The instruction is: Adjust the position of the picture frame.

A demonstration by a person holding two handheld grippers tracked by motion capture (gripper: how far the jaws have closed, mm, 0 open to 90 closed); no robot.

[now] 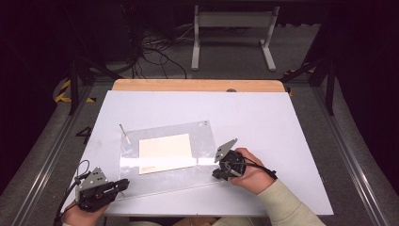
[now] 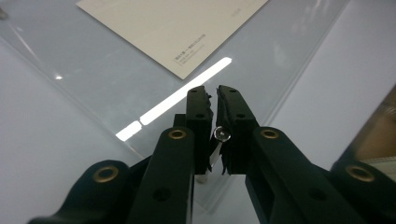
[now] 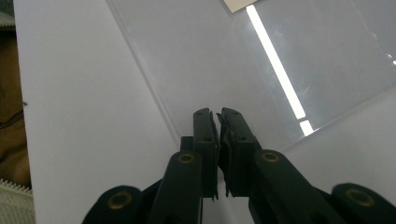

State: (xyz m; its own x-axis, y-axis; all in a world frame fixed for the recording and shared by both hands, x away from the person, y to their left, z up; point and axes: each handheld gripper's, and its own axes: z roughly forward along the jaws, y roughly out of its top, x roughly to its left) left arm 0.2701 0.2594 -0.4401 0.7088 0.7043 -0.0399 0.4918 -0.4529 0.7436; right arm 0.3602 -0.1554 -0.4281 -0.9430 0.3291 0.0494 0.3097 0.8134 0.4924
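Observation:
A clear plastic sheet [image 1: 164, 181] lies on the white mat, with a cream card [image 1: 165, 151] at its middle. My left gripper [image 1: 125, 182] sits at the sheet's near left corner. In the left gripper view the left gripper [image 2: 215, 91] is shut on a small metal screw [image 2: 222, 135], whose round head shows between the pads. My right gripper [image 1: 218, 173] rests at the sheet's near right corner. In the right gripper view the right gripper [image 3: 218, 114] is shut with nothing between its pads, pointing along the sheet's edge [image 3: 149, 88].
A thin metal pin [image 1: 123, 132] stands near the sheet's far left corner, and a small dot [image 1: 205, 123] marks its far right corner. The white mat [image 1: 263, 122] covers a wooden table [image 1: 197, 85]. A dark floor with cables lies beyond.

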